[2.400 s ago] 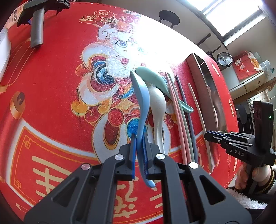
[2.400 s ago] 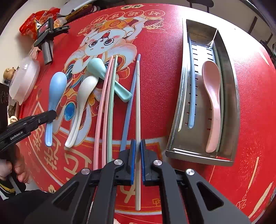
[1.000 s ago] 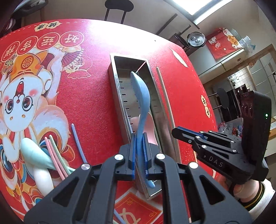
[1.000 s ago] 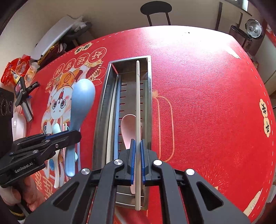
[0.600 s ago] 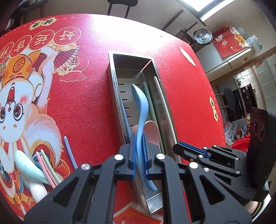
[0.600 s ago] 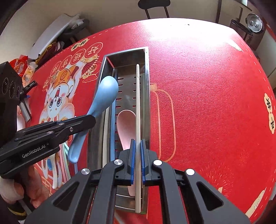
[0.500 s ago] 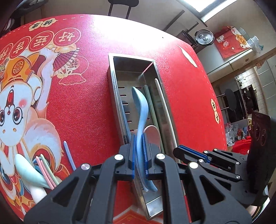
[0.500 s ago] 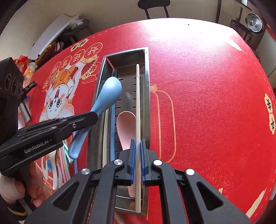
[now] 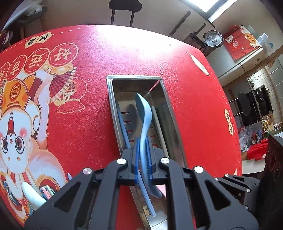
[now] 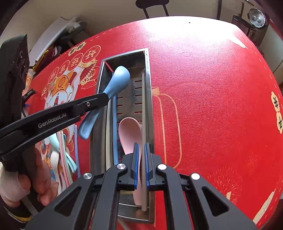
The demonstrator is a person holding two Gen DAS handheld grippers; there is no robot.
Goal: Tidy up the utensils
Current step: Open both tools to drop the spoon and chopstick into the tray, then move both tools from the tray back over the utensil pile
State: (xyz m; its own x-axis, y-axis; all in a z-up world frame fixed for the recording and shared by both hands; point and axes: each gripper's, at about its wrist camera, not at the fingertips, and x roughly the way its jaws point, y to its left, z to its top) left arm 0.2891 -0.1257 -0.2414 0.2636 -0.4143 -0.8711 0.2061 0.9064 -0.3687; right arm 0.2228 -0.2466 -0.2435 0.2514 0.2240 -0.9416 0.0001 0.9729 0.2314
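My left gripper is shut on the handle of a light blue spoon, whose bowl hangs over the far half of the steel tray. In the right wrist view this spoon tilts across the tray's left wall. My right gripper is shut on a cream chopstick that runs along the tray's right wall. In the tray lie a pink spoon, a blue chopstick and a cream chopstick.
On the red mat left of the tray lie pink and green chopsticks, a blue chopstick, a teal spoon and a white spoon. A person's hand holds the left gripper. A chair stands beyond the table.
My left gripper has carried the blue spoon to the right, from beside the tray to over its inside. The right gripper has stayed in place with the cream chopstick.
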